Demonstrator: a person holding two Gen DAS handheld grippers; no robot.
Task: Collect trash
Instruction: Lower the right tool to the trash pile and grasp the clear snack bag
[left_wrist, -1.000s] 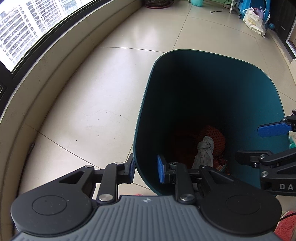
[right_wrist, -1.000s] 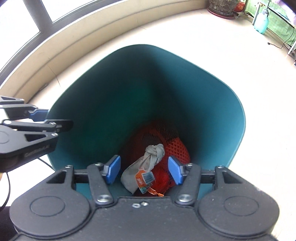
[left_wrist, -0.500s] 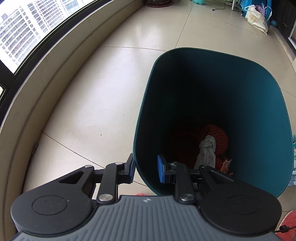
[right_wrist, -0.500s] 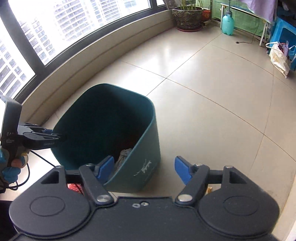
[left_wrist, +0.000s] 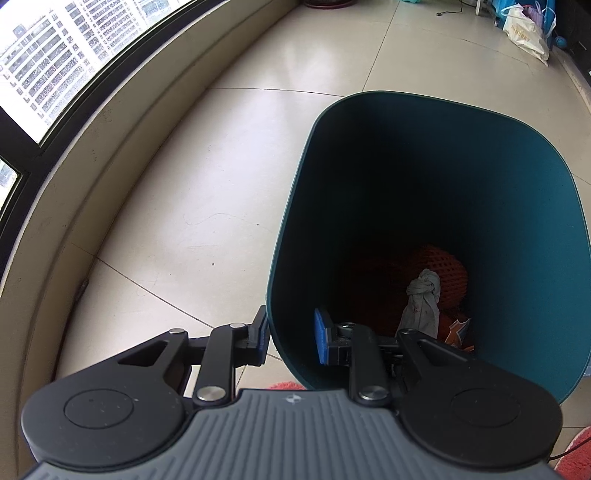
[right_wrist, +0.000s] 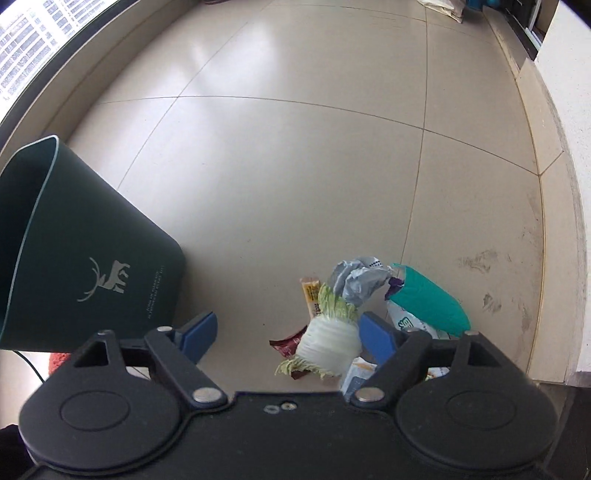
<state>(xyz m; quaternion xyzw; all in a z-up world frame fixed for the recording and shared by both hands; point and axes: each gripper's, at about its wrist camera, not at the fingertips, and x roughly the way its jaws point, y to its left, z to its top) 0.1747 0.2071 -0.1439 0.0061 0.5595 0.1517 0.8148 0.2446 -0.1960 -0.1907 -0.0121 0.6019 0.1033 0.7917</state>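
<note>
Beside the window ledge your left tongs (left_wrist: 290, 334) pinch the dark green bin's (left_wrist: 424, 221) near rim to steady its mouth, while your right tongs (right_wrist: 286, 338) hang open, empty, over floor trash, the cabbage stump (right_wrist: 330, 341) nearest.

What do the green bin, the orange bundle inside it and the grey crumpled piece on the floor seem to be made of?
Bin: likely moulded plastic, matte dark green, smooth thin wall with a printed deer logo. Orange bundle: looks like foam or plastic netting, shown by its open mesh texture. Grey crumpled piece: probably thin plastic film or a bag, with sharp creases and a slight sheen; paper cannot be ruled out.
</note>
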